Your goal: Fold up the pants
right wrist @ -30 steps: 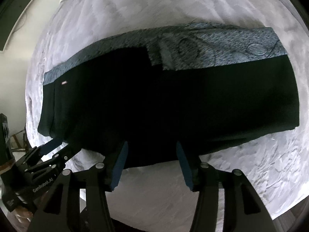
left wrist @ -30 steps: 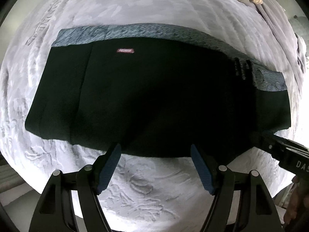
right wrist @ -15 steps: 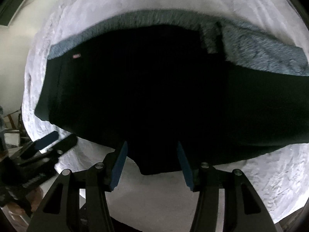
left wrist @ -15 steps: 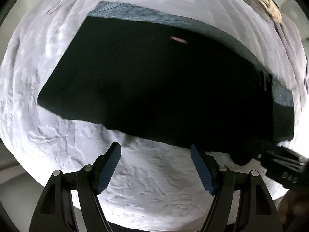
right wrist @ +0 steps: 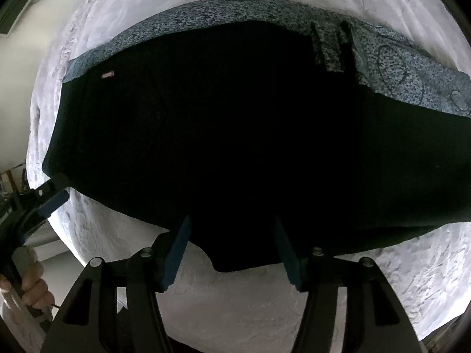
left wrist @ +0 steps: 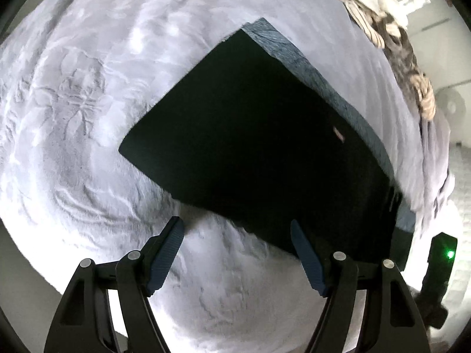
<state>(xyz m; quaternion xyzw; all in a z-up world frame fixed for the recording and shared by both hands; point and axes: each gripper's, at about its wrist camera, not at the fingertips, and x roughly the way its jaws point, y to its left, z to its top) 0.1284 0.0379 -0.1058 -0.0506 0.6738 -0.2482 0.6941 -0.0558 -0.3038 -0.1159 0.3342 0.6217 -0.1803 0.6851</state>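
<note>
Black pants lie flat on a white bedspread, with a blue-grey patterned strip along their far edge and a small red label. My left gripper hovers open over the bedspread just off the pants' near edge, close to one end, with nothing between its fingers. In the right wrist view the pants fill the middle. My right gripper points down at their near edge with its jaws opening. A bulge of the black hem lies between the blue pads, which do not press on it.
The embossed bedspread spreads around the pants. A striped bundle of cloth lies at the bed's far side. A hand holds the left gripper's handle at the bed's left edge. A black unit with a green light shows at far right.
The left gripper has slid sideways along the pants towards one end and rolled, so the pants now lie diagonally in its view. The right gripper has sunk closer to the hem, jaws slightly wider.
</note>
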